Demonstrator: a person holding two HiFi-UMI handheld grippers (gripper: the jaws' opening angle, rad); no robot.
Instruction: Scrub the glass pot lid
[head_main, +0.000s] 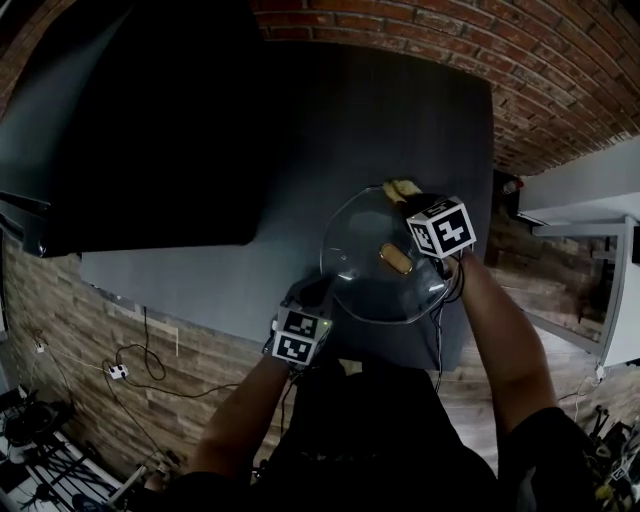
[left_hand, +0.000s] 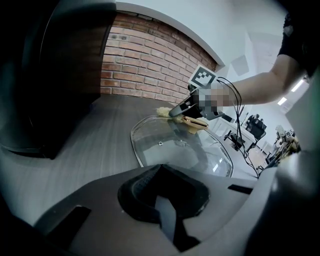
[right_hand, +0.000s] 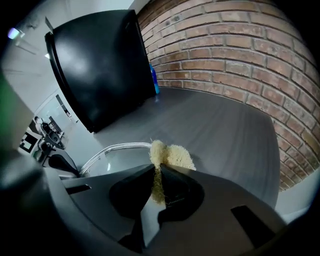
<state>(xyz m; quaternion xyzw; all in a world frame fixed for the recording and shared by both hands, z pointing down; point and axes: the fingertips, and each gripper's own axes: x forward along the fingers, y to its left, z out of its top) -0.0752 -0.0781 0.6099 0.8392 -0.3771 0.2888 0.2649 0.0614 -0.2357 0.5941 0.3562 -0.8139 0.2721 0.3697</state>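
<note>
The glass pot lid (head_main: 370, 265) lies on the dark table with its gold knob (head_main: 395, 259) up; it also shows in the left gripper view (left_hand: 170, 145). My left gripper (head_main: 312, 295) (left_hand: 161, 167) is at the lid's near-left rim, and its jaws look shut on that rim, which runs out of sight under them. At the lid's far rim, my right gripper (head_main: 405, 200) (right_hand: 157, 167) is shut on a yellow sponge (head_main: 400, 188) (right_hand: 172, 155). The sponge rests against the lid's edge (right_hand: 115, 147). The left gripper view shows the right gripper (left_hand: 177, 111) and sponge (left_hand: 162, 111) beyond the knob (left_hand: 195, 121).
A large black box-like object (head_main: 140, 120) (right_hand: 100, 65) takes up the table's left part, with a blue item (right_hand: 154, 80) behind it. A brick wall (head_main: 450, 40) runs along the back. The grey tabletop (head_main: 400, 110) ends just right of the lid. Cables (head_main: 140, 360) lie on the floor.
</note>
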